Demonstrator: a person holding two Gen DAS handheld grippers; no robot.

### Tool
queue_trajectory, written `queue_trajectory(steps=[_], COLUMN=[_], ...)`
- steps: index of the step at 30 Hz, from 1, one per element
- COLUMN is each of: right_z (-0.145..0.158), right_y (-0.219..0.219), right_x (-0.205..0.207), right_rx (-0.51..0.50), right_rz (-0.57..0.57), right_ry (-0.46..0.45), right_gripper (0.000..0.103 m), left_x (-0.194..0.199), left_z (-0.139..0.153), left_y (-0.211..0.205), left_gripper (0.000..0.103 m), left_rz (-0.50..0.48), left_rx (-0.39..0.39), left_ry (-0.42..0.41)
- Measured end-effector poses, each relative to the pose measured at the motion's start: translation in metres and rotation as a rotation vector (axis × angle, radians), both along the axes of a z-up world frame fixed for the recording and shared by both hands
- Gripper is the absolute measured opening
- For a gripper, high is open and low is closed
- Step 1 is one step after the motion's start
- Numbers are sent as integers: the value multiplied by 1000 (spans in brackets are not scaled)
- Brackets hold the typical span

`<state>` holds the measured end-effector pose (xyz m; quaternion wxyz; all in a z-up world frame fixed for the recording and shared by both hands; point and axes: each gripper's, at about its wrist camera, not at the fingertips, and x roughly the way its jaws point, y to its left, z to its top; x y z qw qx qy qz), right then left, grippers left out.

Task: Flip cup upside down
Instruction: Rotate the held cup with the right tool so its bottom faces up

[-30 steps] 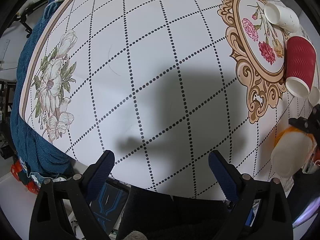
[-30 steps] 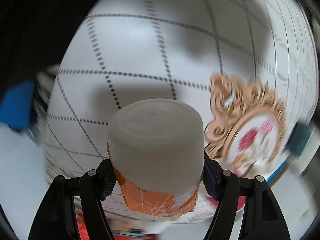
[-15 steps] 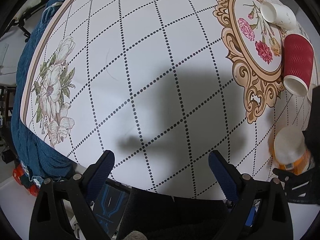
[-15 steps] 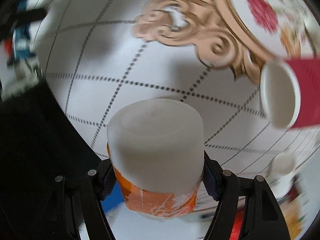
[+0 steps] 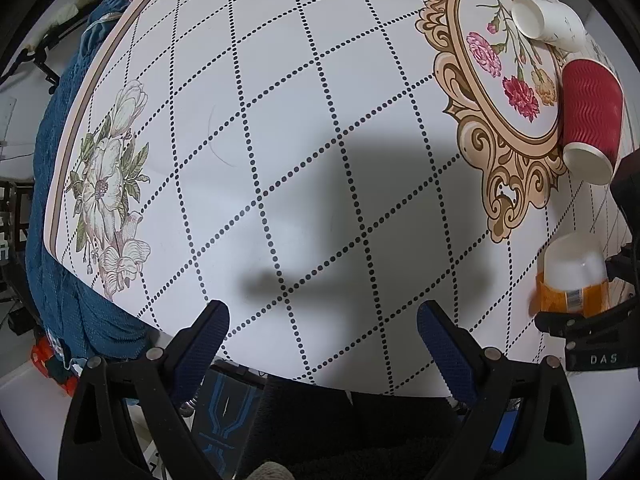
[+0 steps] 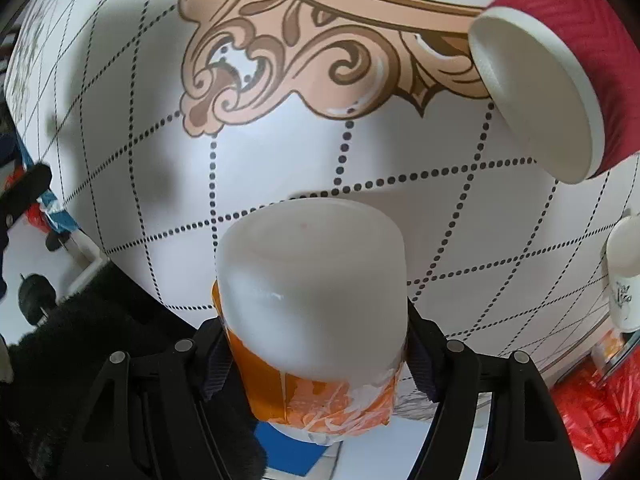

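Note:
A frosted white plastic cup with an orange band (image 6: 312,292) sits between the fingers of my right gripper (image 6: 314,352), which is shut on its banded part; the closed bottom points away from the camera. The same cup (image 5: 574,276) shows at the right edge of the left wrist view, bottom up, low over the table near its front edge. My left gripper (image 5: 322,328) is open and empty above the front of the patterned tablecloth (image 5: 280,120).
A red ribbed paper cup (image 5: 592,116) lies on its side by the ornate floral frame print (image 5: 504,92); it also shows in the right wrist view (image 6: 560,80). A white paper cup (image 5: 548,24) lies on its side farther back. Another white cup (image 6: 624,272) stands at the right. Blue cloth (image 5: 60,240) hangs off the left edge.
My right gripper has swung the cup round and down toward the table near the red cup, and the view has steadied. The left gripper has barely moved.

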<state>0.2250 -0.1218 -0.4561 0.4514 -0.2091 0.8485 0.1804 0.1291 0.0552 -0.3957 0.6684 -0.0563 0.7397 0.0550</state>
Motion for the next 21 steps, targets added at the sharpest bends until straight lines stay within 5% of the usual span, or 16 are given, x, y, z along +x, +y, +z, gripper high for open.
queue_trajectory(steps=[4, 12, 14, 16, 21], right_z=[1, 26, 28, 31, 39], right_y=[6, 16, 17, 21, 14], right_x=[21, 43, 48, 46, 47], right_rx=[6, 16, 14, 23, 60], right_rz=[-20, 21, 24, 12, -15], right_ry=[-11, -88, -97, -108, -161], right_gripper=[90, 90, 87, 72, 72], left_x=[-2, -1, -1, 0, 2], left_z=[-1, -7, -8, -9, -7], left_y=[-3, -16, -20, -24, -29], left_gripper=[96, 96, 96, 97, 97], left_rz=[-4, -25, -32, -37, -38], left_rx=[1, 32, 36, 31, 38], left_ry=[2, 10, 9, 10, 8])
